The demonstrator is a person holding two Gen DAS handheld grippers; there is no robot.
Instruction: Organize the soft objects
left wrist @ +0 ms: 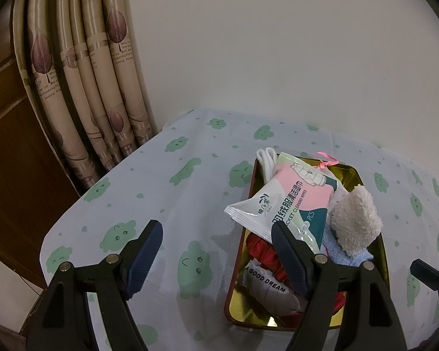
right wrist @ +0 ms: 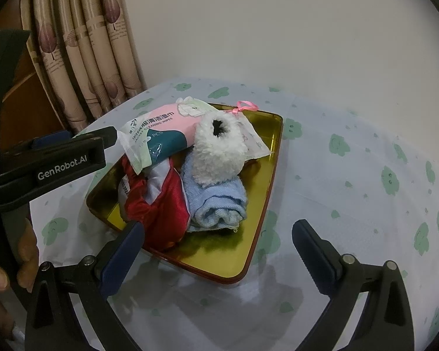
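In the left wrist view, the left gripper fills the bottom of the frame with its two blue-padded fingers spread apart and nothing between them. Its right finger overlaps the near left part of a gold tray that sits in the lower right of the frame on a white tablecloth printed with green clouds. Piled in the tray are a pack of wipes lying slantwise across the top, a fluffy white slipper to its right, a folded blue towel under the slipper, and a red cloth below the pack. A white pouch with black lettering lies at the near end. White cord and a pink ribbon show at the far end. Beige curtains hang in the upper left.

In the right wrist view, the right gripper is at the bottom, fingers wide apart and holding nothing, its left finger just over the tray's near left rim. The tray is at centre, holding the wipes at upper left, the slipper in the middle, the towel in front of it, and the red cloth to the left. The left gripper enters from the left edge, beside the wipes.
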